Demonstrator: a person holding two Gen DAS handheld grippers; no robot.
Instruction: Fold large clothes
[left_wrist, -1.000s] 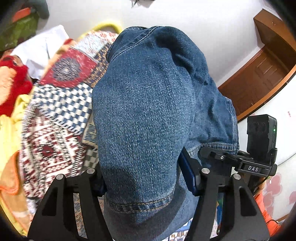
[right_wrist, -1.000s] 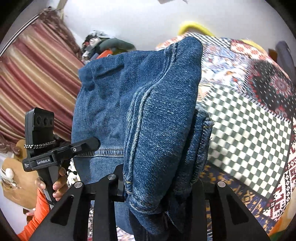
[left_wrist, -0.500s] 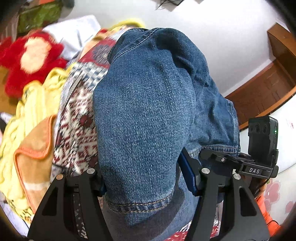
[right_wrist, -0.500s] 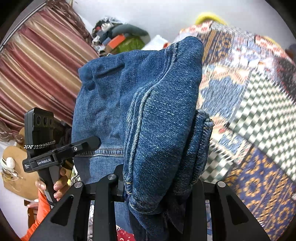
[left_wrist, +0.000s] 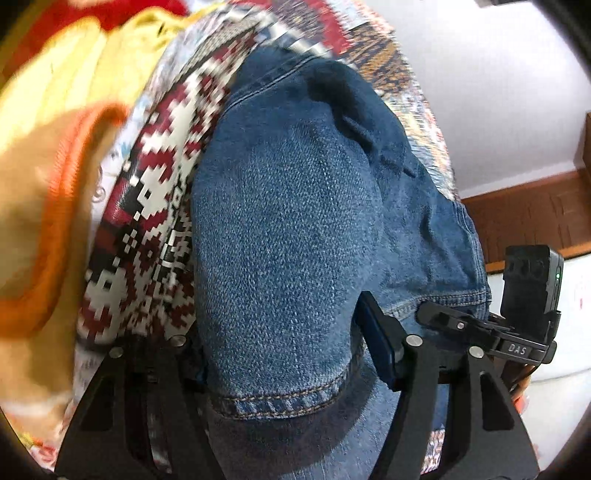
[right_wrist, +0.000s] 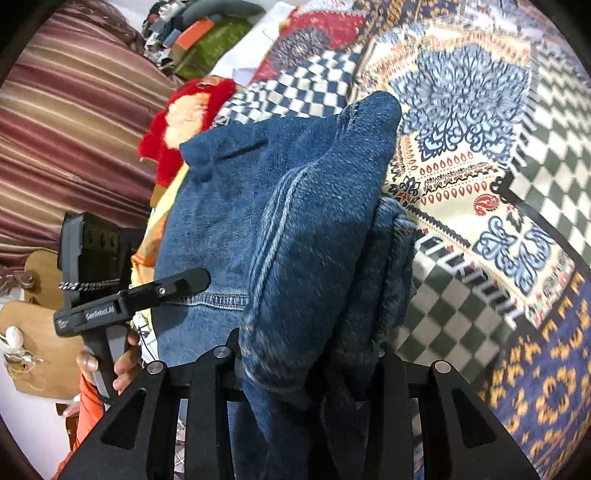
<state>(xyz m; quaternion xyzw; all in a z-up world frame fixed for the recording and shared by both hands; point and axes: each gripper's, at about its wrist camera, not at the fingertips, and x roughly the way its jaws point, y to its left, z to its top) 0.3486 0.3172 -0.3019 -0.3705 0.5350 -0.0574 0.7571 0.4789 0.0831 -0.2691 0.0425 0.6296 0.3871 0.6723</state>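
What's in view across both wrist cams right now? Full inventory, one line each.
jeans: 1, blue denim, bunched between the fingers of both grippers, hanging over the bedspread
patchwork bedspread: 1, multicolour checks and florals, under and behind the jeans
plush toy: 1, red with a peach patch, on the bedspread beyond the jeans
yellow and orange cloth: count unclear, blurred, left of the jeans
striped curtain: 1, maroon and tan, left in the right wrist view
clutter pile: several items, green, orange, grey, far end of the bed
wooden door: 1, brown, by the white wall
left gripper: black, jaws opening, denim between them
right gripper: black, shut on the denim
hand: 1, grips the left gripper's handle
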